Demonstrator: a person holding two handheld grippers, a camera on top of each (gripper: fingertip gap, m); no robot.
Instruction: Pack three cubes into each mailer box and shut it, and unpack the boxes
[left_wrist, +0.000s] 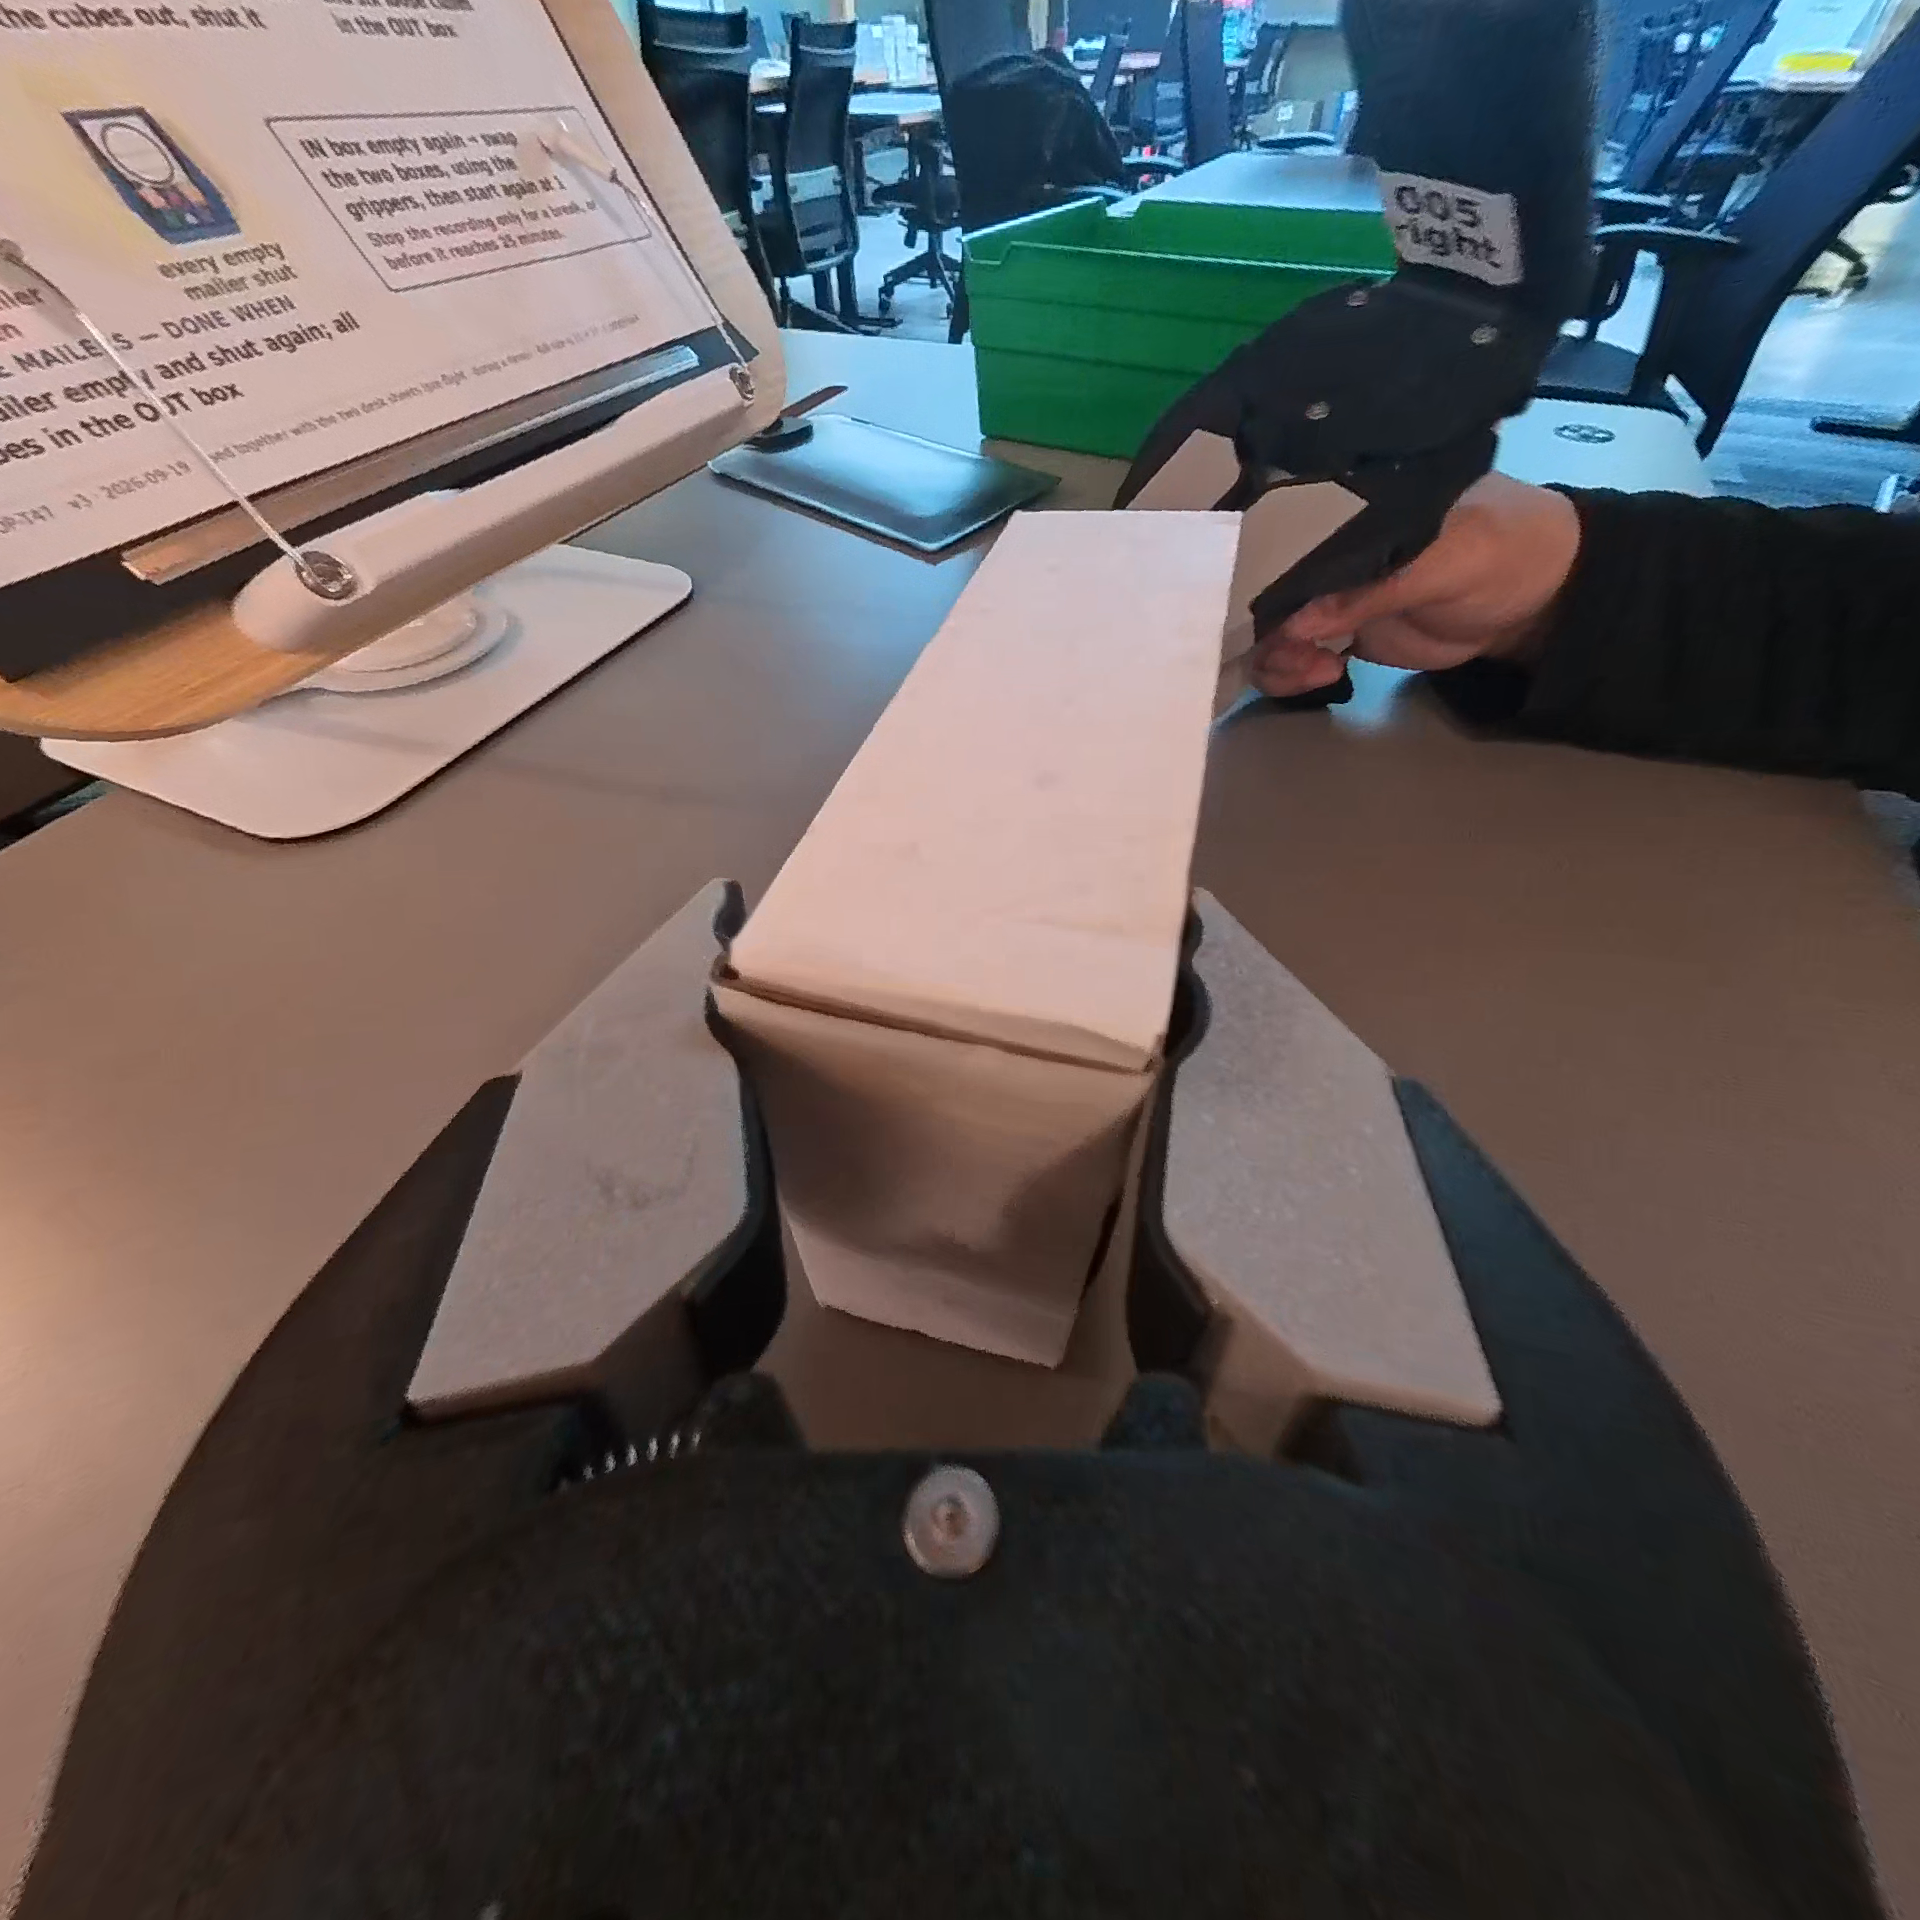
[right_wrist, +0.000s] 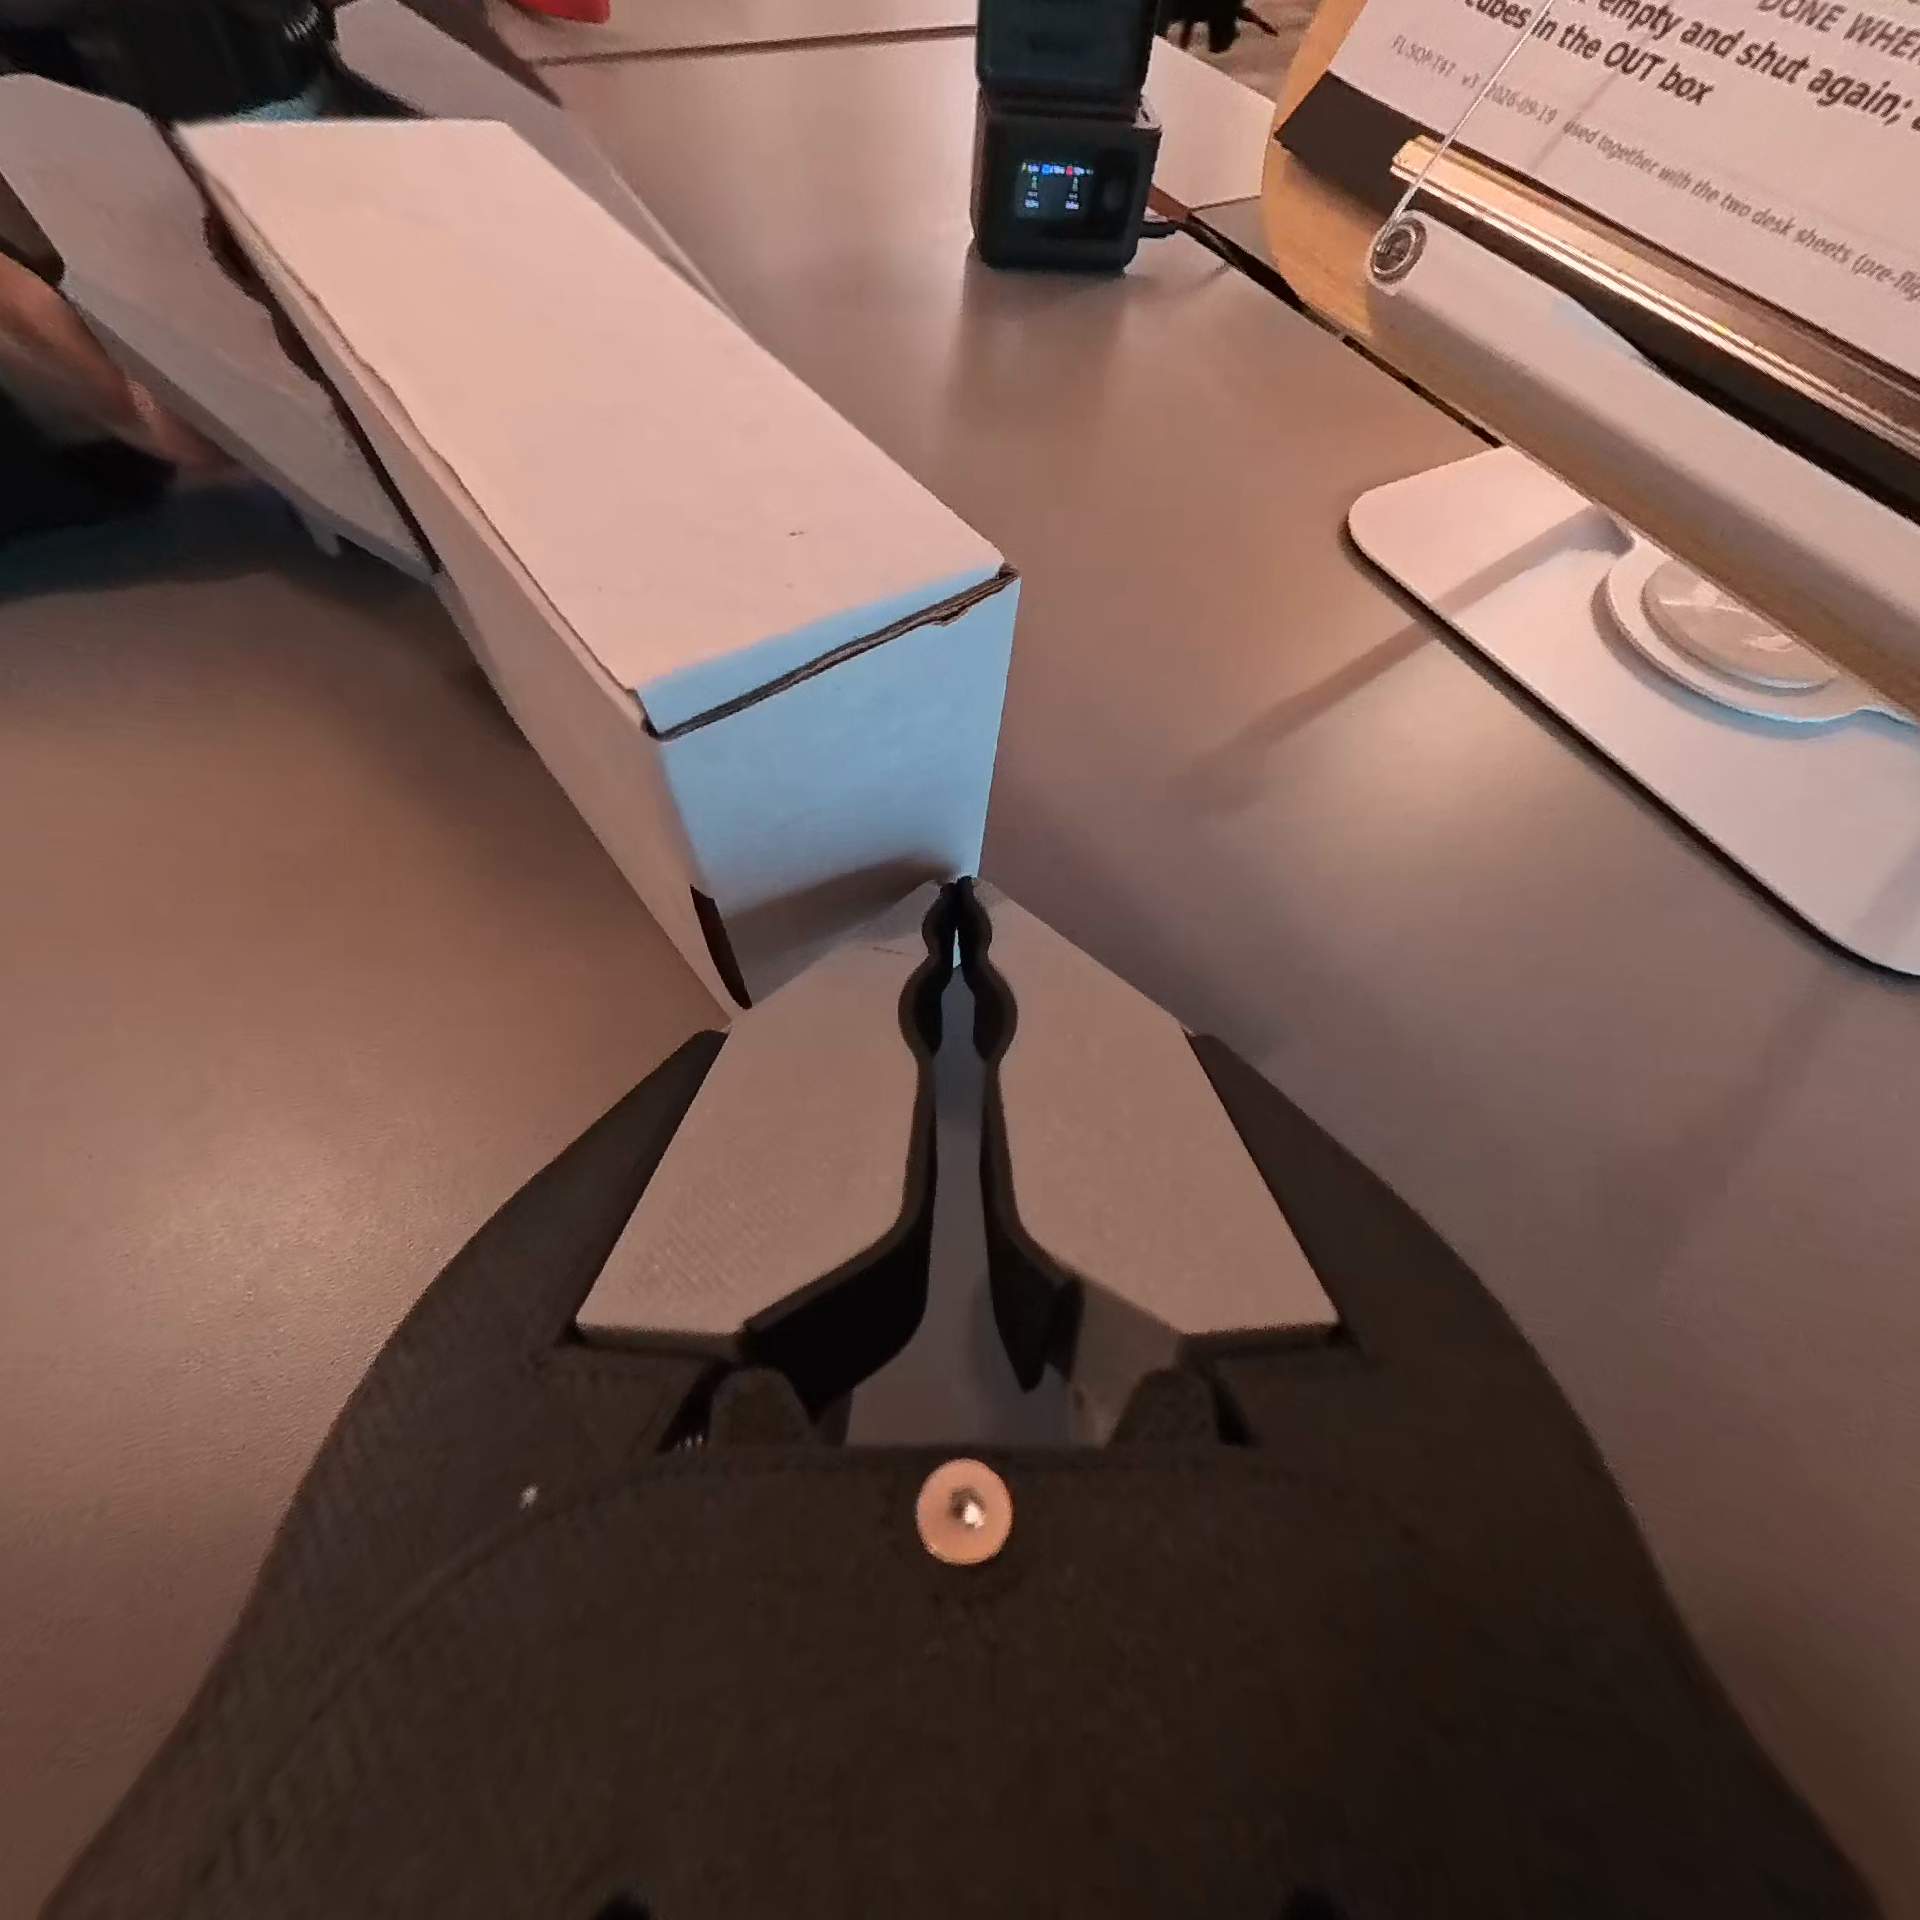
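Clamping mailer box (left_wrist: 997, 790) end: left tongs (left_wrist: 961, 940) (right tongs (right_wrist: 961, 904) closed, at far end).

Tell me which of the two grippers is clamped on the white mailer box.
The left gripper: its fingers straddle one end of the white mailer box. The right gripper is pinched shut on nothing, tips at the box's other end.

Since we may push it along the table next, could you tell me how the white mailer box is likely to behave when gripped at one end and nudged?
The white mailer box looks like thin cardboard: its end wall seems creased between the left gripper fingers, so it may dent. Long and narrow, it would probably pivot rather than slide straight. The right gripper is shut at its far corner.
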